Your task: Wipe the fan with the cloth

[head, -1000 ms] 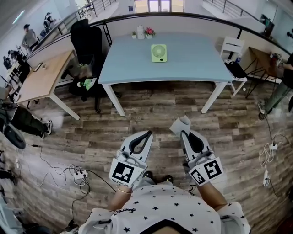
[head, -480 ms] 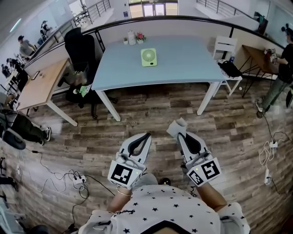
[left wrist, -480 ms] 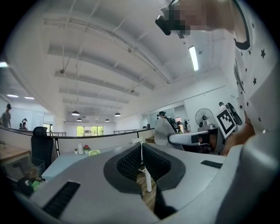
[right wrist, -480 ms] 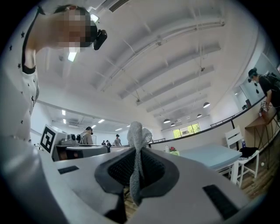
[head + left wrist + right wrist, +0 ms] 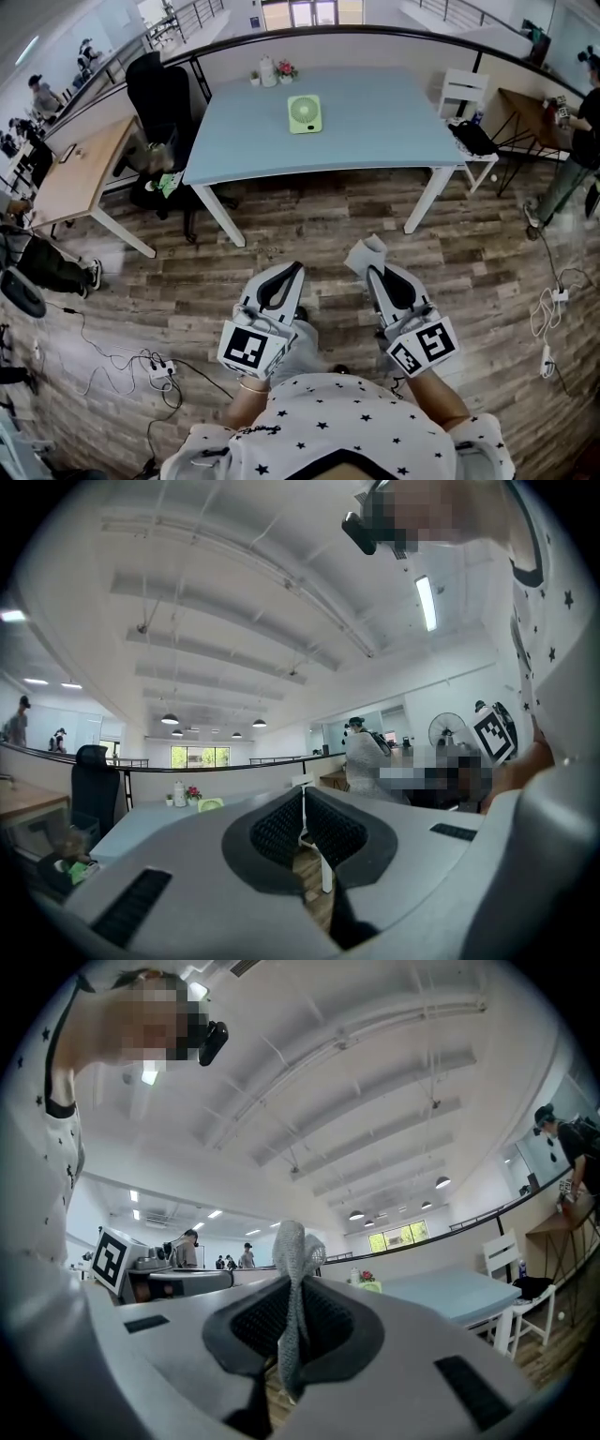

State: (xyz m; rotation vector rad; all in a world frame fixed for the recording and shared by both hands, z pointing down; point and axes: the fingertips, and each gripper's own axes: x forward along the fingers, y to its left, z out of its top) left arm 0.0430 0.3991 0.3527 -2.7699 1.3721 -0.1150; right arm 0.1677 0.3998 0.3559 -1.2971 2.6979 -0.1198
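right gripper (image 5: pixel 374 270): jaws clamped on grey knit-mesh cloth (image 5: pixel 366 253), bunched past the tips | left gripper (image 5: pixel 294 269): textured jaws pressed together, nothing between | fan (image 5: pixel 305 113): flat pale-green square, well ahead of both grippers, on pale-blue table (image 5: pixel 403 122) | wood-plank floor (image 5: pixel 309 225) beneath, open office

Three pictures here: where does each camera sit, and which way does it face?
Head view: on the person's head, facing steeply down at floor and table; shows left gripper, right gripper and starred shirt.
Left gripper view: on the left gripper, facing along its shut, empty jaws; shirt at right.
Right gripper view: on the right gripper, facing along jaws clamping the cloth.
Shared: all three show the green fan.
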